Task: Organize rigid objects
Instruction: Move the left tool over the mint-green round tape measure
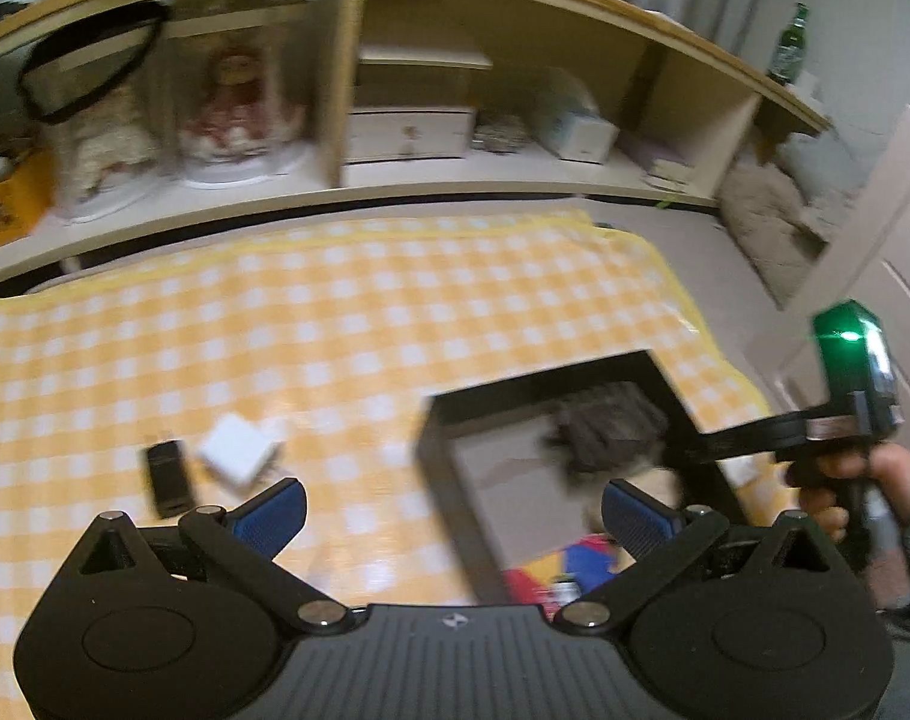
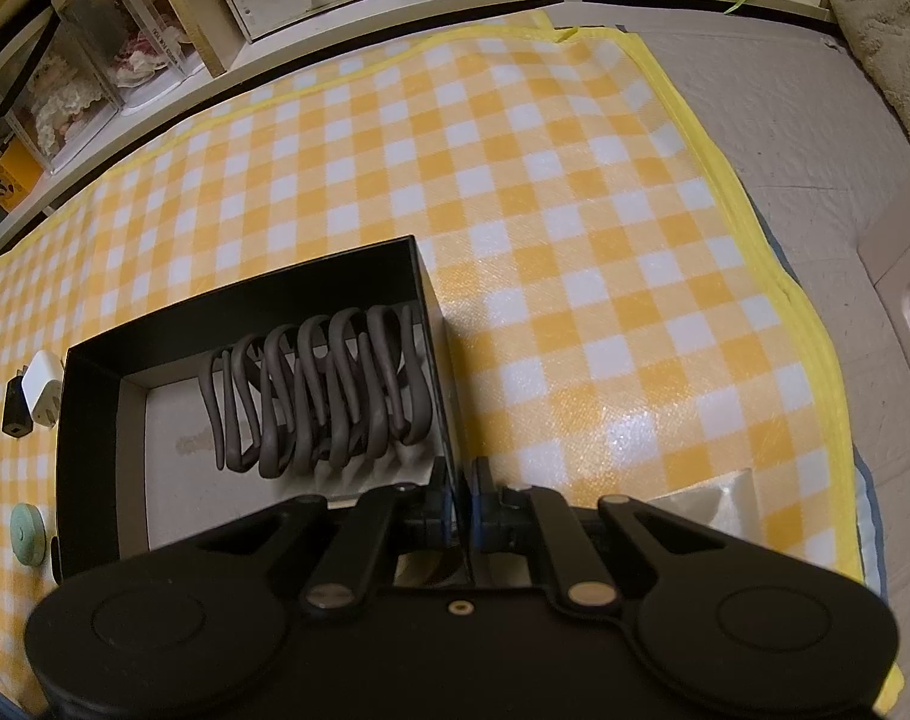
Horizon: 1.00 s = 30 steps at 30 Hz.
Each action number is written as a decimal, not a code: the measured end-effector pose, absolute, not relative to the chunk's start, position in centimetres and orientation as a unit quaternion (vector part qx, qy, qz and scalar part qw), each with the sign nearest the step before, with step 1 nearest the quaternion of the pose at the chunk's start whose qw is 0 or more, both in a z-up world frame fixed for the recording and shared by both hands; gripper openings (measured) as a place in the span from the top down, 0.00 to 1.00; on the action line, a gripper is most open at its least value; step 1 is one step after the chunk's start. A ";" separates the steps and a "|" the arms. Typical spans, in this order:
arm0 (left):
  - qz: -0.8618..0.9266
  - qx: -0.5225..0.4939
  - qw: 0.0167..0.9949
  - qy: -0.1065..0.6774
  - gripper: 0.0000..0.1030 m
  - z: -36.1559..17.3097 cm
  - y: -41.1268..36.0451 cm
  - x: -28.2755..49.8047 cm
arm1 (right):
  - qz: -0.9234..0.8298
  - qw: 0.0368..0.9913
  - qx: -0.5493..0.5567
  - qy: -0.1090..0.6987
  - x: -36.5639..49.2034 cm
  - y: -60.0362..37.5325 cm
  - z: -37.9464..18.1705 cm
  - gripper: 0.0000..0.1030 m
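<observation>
black cardboard box [image 2: 245,324] sat on the checked mat, its right wall pinched by my right gripper [image 2: 460,501], i judged to steady it; my left gripper [image 1: 455,507] hung spread and empty near the white charger [image 1: 239,450].

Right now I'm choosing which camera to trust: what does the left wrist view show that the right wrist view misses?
Left wrist only: the open left gripper, the colorful item in the box's near end, the green bottle on the shelf.
Right wrist only: the right gripper shut on the box wall, the mint round object.
Both: black box, dark coil, white charger, black adapter.
</observation>
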State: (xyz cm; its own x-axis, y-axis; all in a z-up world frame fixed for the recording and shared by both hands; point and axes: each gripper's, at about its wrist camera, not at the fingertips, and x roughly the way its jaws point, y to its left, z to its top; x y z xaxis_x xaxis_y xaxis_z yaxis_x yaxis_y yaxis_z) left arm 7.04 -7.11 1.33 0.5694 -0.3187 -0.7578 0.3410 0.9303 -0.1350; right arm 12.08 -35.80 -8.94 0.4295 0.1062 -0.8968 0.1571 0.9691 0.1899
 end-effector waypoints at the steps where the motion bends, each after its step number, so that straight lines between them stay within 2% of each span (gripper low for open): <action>1: -0.179 0.016 0.888 0.424 0.00 1.3 -6.5 7.2 | -0.015 0.836 0.123 0.534 12.1 -35.8 -8.9 0.94; 10: -0.191 0.101 0.891 0.398 0.00 -0.9 -1.2 8.1 | -0.016 0.836 0.123 0.534 12.0 -35.9 -9.0 0.94; 23: -0.222 0.194 0.818 0.494 0.00 -6.9 1.3 9.1 | -0.016 0.835 0.122 0.536 12.0 -36.0 -9.1 0.94; 25: -0.228 0.209 0.811 0.497 0.02 -7.5 1.4 8.8 | -0.016 0.835 0.122 0.536 12.0 -36.0 -9.1 0.94; 30: -0.249 0.191 0.794 0.520 0.25 -8.5 1.7 9.0 | -0.017 0.835 0.122 0.536 12.0 -36.0 -9.1 0.94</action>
